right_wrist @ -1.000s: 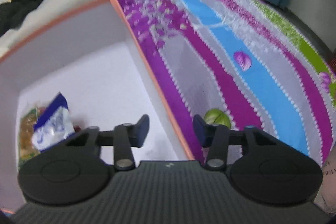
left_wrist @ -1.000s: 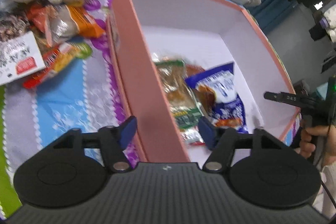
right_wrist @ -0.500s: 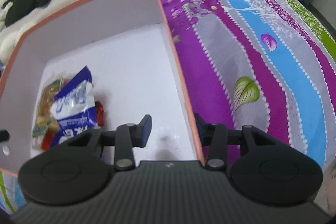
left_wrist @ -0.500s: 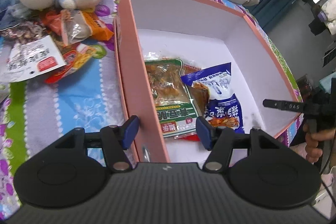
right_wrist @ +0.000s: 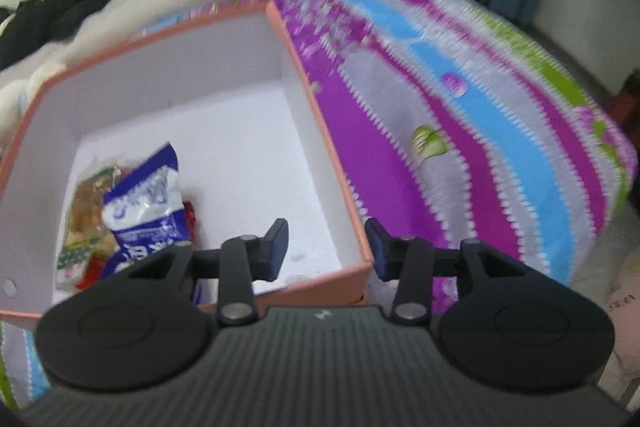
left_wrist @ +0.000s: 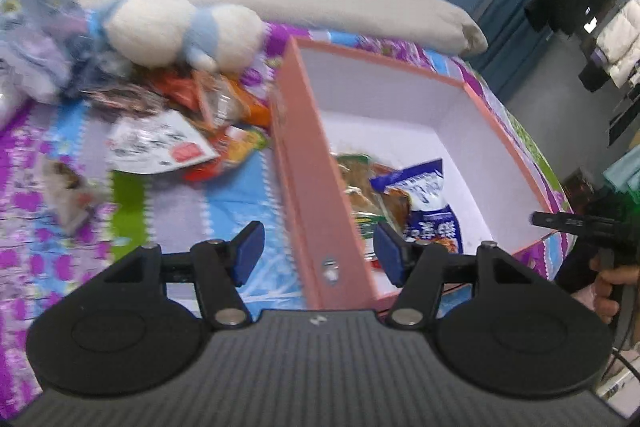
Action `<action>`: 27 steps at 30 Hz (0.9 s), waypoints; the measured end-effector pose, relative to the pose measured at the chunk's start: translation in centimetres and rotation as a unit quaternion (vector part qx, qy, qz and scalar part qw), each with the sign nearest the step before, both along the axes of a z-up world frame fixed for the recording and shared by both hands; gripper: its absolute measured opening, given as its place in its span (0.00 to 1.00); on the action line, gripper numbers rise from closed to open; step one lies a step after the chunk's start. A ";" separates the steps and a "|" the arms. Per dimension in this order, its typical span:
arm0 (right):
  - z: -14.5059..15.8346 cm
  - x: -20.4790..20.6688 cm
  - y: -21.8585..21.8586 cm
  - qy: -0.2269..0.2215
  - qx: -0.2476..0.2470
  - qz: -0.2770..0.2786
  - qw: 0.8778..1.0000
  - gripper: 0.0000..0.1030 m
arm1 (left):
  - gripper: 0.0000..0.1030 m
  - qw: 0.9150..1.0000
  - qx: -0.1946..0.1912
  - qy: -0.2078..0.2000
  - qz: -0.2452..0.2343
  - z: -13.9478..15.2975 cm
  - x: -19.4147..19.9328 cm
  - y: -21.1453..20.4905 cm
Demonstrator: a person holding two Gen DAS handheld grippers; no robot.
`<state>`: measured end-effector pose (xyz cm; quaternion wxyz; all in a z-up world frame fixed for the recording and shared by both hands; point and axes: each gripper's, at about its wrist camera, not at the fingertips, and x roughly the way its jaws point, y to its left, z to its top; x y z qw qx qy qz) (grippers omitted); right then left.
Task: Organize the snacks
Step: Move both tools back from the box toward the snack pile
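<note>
Snack packets (left_wrist: 404, 199), crinkled, in pink box (left_wrist: 316, 163)

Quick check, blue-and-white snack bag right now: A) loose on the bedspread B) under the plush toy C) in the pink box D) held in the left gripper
C: the blue-and-white snack bag lies on the white floor of the pink box, beside a green-labelled packet; both grippers are empty.
</note>
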<state>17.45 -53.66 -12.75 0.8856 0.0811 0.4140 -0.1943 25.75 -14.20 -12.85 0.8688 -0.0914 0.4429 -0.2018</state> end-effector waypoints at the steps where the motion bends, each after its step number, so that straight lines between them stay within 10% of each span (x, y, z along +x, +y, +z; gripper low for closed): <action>1: 0.6 -0.4 0.3 -0.007 -0.006 -0.006 1.000 0.45 | 0.64 1.000 -0.005 -0.005 0.004 0.4 -0.6 1.1; 16: 10.0 -5.6 13.0 -0.159 0.010 0.069 0.985 0.43 | 0.65 0.995 -0.002 -0.067 0.076 4.5 -7.9 11.8; 27: 8.9 -4.2 24.2 -0.160 0.057 0.190 0.967 0.43 | 0.67 0.991 0.005 -0.055 0.123 3.6 -8.6 17.0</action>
